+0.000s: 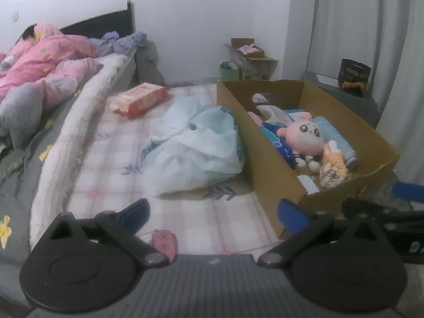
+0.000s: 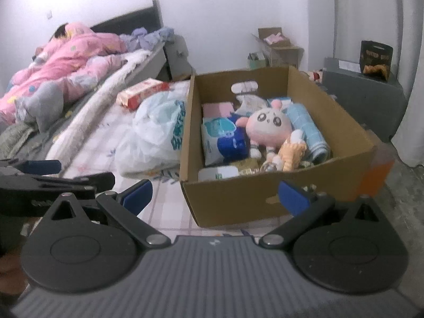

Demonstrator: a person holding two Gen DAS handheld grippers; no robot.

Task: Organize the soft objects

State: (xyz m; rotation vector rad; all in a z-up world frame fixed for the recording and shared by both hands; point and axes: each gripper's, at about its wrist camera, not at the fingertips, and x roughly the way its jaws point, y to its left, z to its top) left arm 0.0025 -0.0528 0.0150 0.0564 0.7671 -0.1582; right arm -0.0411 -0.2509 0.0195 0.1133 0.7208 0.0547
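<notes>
Pink plush (image 2: 266, 124) in box (image 2: 238, 201), legs partly hidden.

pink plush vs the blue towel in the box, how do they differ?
The pink plush has a round head with big eyes and small limbs; the blue towel is a plain checked roll. The plush lies mid-box on other items; the towel lies along the box's right wall, behind it. Both are soft and inside the cardboard box, touching each other.
</notes>
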